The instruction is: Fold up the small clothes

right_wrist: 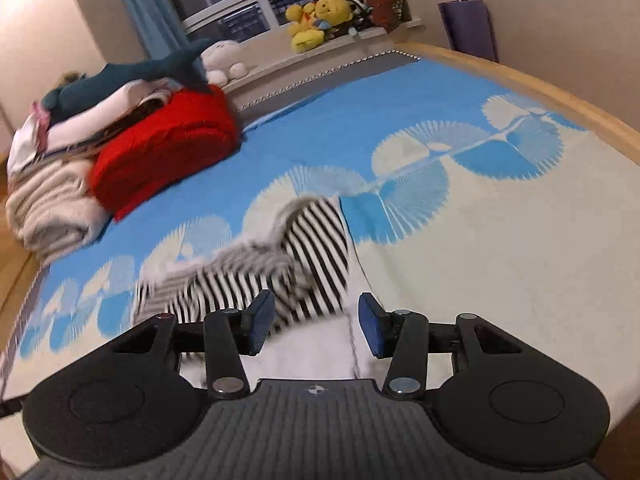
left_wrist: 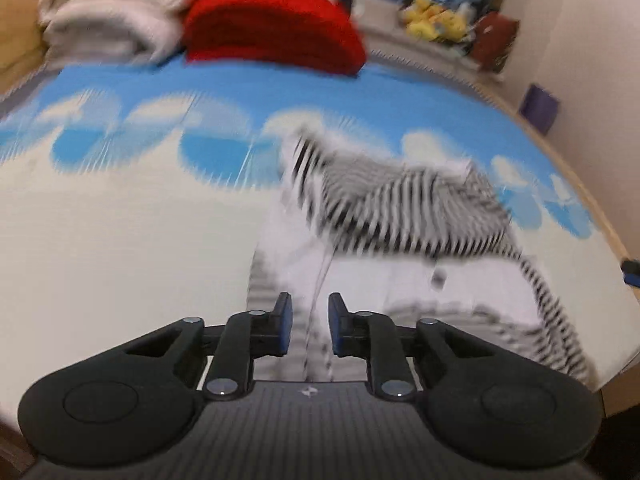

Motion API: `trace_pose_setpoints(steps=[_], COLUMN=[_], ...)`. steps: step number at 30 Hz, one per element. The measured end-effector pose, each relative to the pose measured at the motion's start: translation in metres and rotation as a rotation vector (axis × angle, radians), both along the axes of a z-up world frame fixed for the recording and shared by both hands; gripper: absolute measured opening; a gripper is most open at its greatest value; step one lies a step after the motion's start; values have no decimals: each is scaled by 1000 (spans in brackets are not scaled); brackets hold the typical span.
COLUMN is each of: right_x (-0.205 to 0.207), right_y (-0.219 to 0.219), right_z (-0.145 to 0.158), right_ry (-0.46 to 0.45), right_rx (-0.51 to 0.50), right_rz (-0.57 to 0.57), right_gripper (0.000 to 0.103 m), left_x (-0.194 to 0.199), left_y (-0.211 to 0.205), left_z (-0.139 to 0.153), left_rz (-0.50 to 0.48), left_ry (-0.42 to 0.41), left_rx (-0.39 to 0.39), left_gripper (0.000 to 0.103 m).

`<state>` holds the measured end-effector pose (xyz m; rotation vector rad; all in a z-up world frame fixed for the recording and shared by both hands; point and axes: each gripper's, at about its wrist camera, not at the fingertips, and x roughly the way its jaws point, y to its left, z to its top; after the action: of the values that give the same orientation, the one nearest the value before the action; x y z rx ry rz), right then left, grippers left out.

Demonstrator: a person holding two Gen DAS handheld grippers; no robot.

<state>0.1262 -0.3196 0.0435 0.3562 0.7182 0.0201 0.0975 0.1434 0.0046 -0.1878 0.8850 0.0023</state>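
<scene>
The striped garment (right_wrist: 280,272) lies on the bed (right_wrist: 500,260), with folded blankets (right_wrist: 160,148) stacked behind it to the left.
</scene>
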Motion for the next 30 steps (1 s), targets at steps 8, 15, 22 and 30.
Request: trace_pose_setpoints(steps=[8,15,22,30], right_x=[-39,-39,-34,-28], right_y=[-6,-10,-1,11], right_z=[-54,-88,-107,-125], right_ry=[168,318,404,481], right_rx=[-29,35,4,-63], right_rz=[-29,-9,17,46], right_gripper=[22,33,45,48], left_x=[-30,-32,-20,-10], left_y=[11,22,17,9], left_z=[-53,-65,-83,-103], left_rz=[86,127,149,136], left_ry=[149,215,295,364], left_rx=[-37,-153,-165,-120], left_gripper=[18,23,35,40])
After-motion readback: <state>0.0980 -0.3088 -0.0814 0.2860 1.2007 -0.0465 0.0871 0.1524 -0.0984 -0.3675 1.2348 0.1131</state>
